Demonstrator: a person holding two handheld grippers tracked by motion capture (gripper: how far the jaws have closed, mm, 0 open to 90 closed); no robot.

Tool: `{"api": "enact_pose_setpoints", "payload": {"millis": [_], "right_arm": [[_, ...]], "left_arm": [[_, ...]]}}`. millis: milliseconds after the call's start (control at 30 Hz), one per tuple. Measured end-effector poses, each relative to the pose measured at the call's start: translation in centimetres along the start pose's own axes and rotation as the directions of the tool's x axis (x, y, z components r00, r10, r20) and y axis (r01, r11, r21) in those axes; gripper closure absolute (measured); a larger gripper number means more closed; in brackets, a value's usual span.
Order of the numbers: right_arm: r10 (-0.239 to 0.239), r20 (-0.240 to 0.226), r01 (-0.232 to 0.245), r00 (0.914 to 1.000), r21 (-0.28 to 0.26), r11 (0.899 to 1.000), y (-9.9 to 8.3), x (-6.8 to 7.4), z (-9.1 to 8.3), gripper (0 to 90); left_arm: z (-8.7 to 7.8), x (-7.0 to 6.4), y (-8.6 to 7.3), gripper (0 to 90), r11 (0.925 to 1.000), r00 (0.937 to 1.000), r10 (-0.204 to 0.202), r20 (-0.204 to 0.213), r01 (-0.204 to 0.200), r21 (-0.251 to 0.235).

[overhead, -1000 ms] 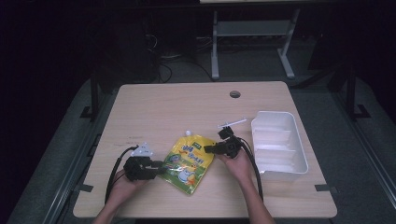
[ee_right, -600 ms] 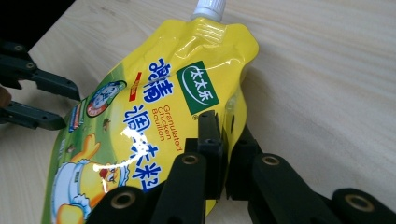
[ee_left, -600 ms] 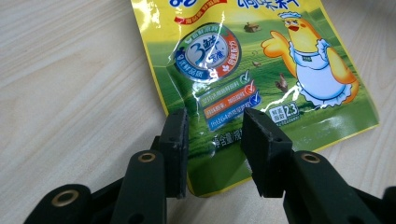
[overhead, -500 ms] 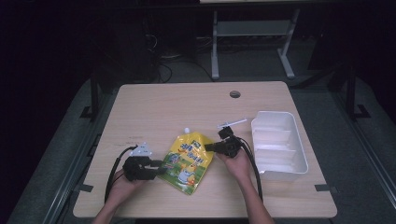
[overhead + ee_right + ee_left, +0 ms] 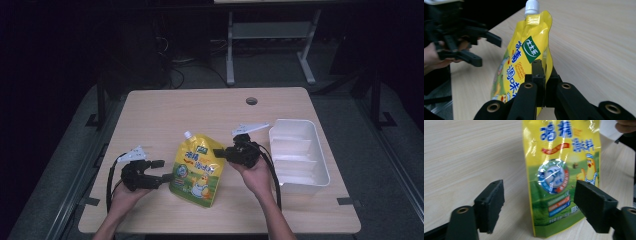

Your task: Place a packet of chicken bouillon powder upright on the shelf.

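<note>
Beside the right tongs point(image 5: 220, 153), the pouch point(image 5: 196, 171) has shifted slightly.

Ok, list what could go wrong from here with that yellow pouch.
1. The right gripper pinches only one edge of the yellow pouch; the slick film could slip out or crease when lifted.
2. The left gripper is open around the pouch's bottom corner without touching it; closing carelessly could push the pouch sideways.
3. The white tray sits close behind the right hand, so a swing might bump it.

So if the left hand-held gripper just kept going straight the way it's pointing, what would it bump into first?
Most likely the yellow pouch: the left hand-held gripper points at its lower half, with its jaws open on either side. How far off it is cannot be judged.
</note>
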State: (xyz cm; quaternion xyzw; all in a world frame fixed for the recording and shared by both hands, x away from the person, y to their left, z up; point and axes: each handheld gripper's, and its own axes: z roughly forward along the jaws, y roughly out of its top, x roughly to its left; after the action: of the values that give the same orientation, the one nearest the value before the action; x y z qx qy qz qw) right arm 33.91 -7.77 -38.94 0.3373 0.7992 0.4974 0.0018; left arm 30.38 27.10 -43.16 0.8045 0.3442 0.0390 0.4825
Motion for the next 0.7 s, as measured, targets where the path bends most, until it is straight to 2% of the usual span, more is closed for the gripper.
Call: {"api": "enact_pose_setpoints", "payload": {"millis": [167,200,233,267,300,333,367,400,433,467,533,567,600,700], "right_arm": [[-0.091,-0.032,0.09,0.9953,-0.024,0.996,0.9,2.2,-0.9,89.3],[-0.126,-0.047,0.125,0.9909,-0.029,0.992,1.2,3.1,-1.2,89.3],[-0.126,-0.047,0.125,0.9909,-0.029,0.992,1.2,3.1,-1.2,89.3],[-0.16,-0.064,0.159,0.985,-0.034,0.987,1.5,3.9,-1.5,89.4],[-0.16,-0.064,0.159,0.985,-0.034,0.987,1.5,3.9,-1.5,89.4],[-0.179,-0.073,0.177,0.9811,-0.034,0.984,1.6,4.4,-1.6,89.4],[-0.213,-0.091,0.211,0.9727,-0.035,0.977,1.8,5.2,-1.8,89.5],[-0.231,-0.097,0.228,0.9681,-0.035,0.973,1.9,5.6,-1.8,89.5],[-0.231,-0.097,0.228,0.9681,-0.035,0.973,1.9,5.6,-1.8,89.5],[-0.262,-0.121,0.259,0.9576,-0.034,0.965,2.1,6.3,-1.9,89.5],[-0.289,-0.132,0.288,0.948,-0.029,0.957,2.3,6.9,-1.9,89.5],[-0.289,-0.132,0.288,0.948,-0.029,0.957,2.3,6.9,-1.9,89.5],[-0.31,-0.141,0.31,0.9402,-0.023,0.95,2.5,7.4,-1.9,89.6],[-0.321,-0.15,0.322,0.9351,-0.019,0.947,2.6,7.7,-2.0,89.5]], "left_arm": [[-0.2,0.1,0.0,20.7,0.9996,0.9987,-0.01,0.05,0.011,-0.025],[-0.1,0.0,0.0,19.9,0.9992,0.9975,-0.012,0.07,0.014,-0.036],[-0.1,0.0,0.0,19.3,0.9992,0.9975,-0.012,0.07,0.014,-0.036],[-0.1,-0.2,0.1,18.6,0.9991,0.9963,-0.005,0.086,0.009,-0.042],[-0.1,-0.2,0.1,18.1,0.9991,0.9963,-0.005,0.086,0.009,-0.042],[-0.1,-0.2,0.1,18.1,0.9989,0.9953,-0.003,0.097,0.007,-0.047],[-0.1,-0.2,0.1,18.3,0.9987,0.9941,0.0,0.109,0.005,-0.051],[-0.2,-0.2,0.1,18.7,0.9981,0.9919,0.004,0.127,0.004,-0.062],[-0.2,-0.2,0.1,19.9,0.9981,0.9919,0.004,0.127,0.004,-0.062],[-0.2,-0.3,0.1,21.6,0.9975,0.9888,0.013,0.149,-0.002,-0.07],[-0.3,-0.3,0.2,23.9,0.9973,0.9863,0.018,0.164,-0.006,-0.073],[-0.3,-0.3,0.2,25.0,0.9973,0.9863,0.018,0.164,-0.006,-0.073],[-0.3,-0.4,0.2,25.6,0.9971,0.9842,0.022,0.176,-0.009,-0.075],[-0.4,-0.4,0.2,27.7,0.9967,0.9819,0.026,0.188,-0.011,-0.081]]}}
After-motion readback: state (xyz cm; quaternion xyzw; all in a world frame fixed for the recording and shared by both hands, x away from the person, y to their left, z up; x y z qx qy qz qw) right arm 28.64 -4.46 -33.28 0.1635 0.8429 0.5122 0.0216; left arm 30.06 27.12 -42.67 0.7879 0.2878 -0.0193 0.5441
